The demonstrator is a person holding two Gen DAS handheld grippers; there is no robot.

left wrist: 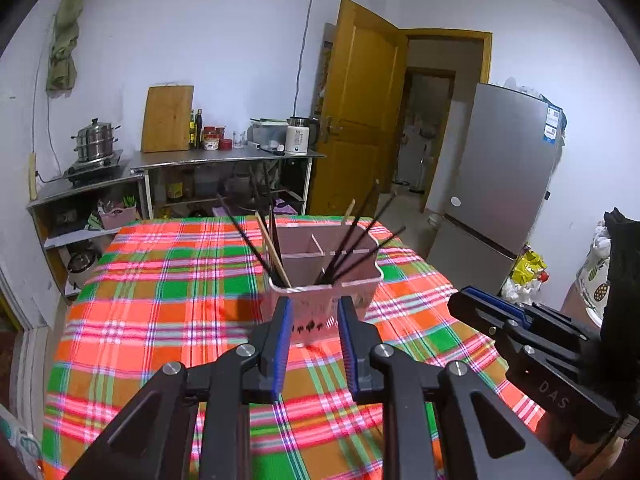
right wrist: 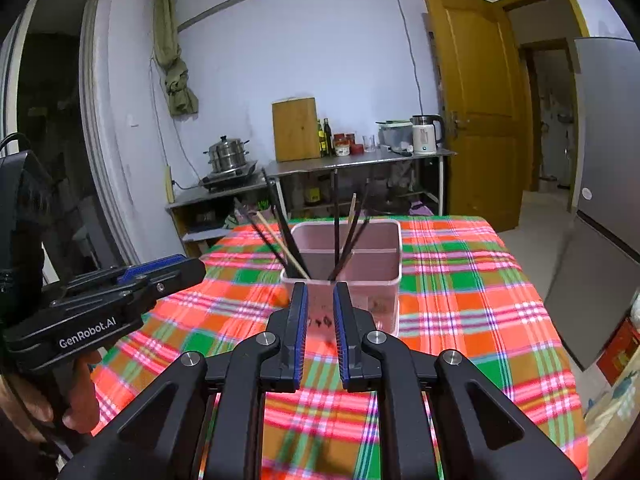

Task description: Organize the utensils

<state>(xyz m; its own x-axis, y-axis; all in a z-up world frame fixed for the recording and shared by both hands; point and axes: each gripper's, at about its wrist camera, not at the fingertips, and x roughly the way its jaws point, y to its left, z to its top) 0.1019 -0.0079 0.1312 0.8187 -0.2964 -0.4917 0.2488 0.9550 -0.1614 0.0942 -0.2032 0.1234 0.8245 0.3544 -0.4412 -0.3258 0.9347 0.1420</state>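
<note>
Nearest, the left gripper (left wrist: pixel 314 308) and right gripper (right wrist: pixel 320 296) each hang slightly spread with nothing between their pads, above the plaid-clothed table (left wrist: pixel 160 280), where the pink divided holder (left wrist: pixel 332 276) stands with chopsticks (left wrist: pixel 352 236) leaning inside.

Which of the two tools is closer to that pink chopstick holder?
Too close to call: left tool and right tool both sit just short of the pink holder, side by side, touching nothing.

Both wrist views face the holder (left wrist: pixel 324 276) closely.
</note>
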